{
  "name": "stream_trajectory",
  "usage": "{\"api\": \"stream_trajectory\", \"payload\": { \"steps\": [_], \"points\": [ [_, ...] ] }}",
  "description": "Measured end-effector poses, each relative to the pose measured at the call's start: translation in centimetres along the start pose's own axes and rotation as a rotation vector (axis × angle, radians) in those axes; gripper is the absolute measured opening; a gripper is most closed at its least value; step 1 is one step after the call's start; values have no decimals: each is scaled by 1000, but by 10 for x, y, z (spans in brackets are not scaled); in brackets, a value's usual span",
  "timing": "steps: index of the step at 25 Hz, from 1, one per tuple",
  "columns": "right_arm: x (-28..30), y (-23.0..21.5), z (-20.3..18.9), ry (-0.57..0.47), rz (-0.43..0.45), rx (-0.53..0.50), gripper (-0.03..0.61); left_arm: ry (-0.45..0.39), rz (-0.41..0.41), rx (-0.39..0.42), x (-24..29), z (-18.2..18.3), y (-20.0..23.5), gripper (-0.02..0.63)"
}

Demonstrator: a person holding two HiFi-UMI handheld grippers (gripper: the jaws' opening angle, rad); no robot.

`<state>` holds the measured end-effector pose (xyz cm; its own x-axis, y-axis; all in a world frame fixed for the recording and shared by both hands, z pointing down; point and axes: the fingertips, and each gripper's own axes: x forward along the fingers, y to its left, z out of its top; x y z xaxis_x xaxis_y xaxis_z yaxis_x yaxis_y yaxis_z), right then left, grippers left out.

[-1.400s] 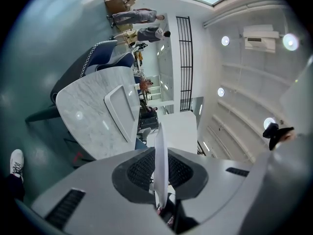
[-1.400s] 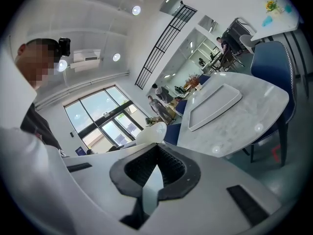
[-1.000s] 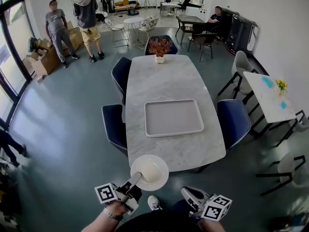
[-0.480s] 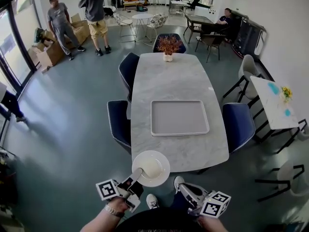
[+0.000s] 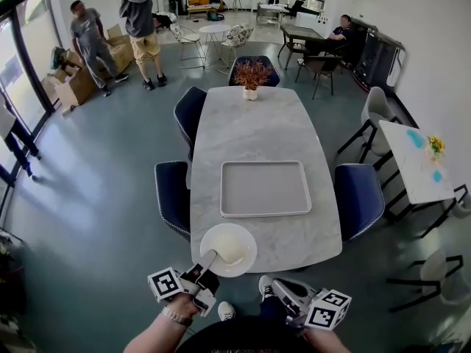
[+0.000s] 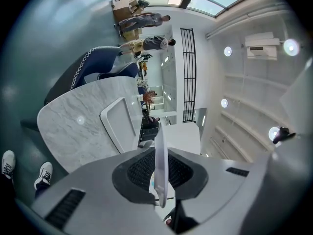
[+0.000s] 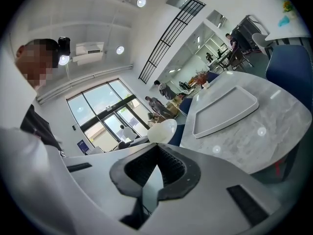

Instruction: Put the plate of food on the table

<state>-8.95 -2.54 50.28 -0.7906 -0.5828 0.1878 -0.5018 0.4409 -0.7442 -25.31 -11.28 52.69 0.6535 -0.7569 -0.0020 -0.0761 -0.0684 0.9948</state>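
**Plate of food at near end of worktop**

Plate (image 5: 243, 234): white and round, with a pale mound of food (image 5: 230, 252) on it. It was located low centre in the head view, overlapping the near end of the marble worktop (image 5: 257, 123), just below the empty grey tray (image 5: 265, 188). Whether it rested on the stone or hung just above it could not be told.

Left gripper (image 5: 211, 259): jaws were nearly together, clamped on the plate's near rim. In the left gripper view the rim stood edge-on between the pads.

Right gripper (image 5: 277, 285): located lower right of centre and apart from the plate. Jaws were closed tip to tip with nothing between them.

Potted plant (image 5: 251, 76): stood at the worktop's far end.

Dark blue chairs (image 5: 174, 190): stood along both sides.
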Motion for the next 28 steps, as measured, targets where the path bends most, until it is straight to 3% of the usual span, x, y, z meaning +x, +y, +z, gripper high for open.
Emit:
{"api": "stream_trajectory", "payload": {
  "steps": [12, 28],
  "points": [
    [-11, -44, 41, -15, -23, 39, 11, -3, 50, 7, 83, 17, 17, 37],
    [-38, -107, 62, -55, -95, 138, 11, 5, 197, 1, 193, 43, 85, 37]
  ]
}}
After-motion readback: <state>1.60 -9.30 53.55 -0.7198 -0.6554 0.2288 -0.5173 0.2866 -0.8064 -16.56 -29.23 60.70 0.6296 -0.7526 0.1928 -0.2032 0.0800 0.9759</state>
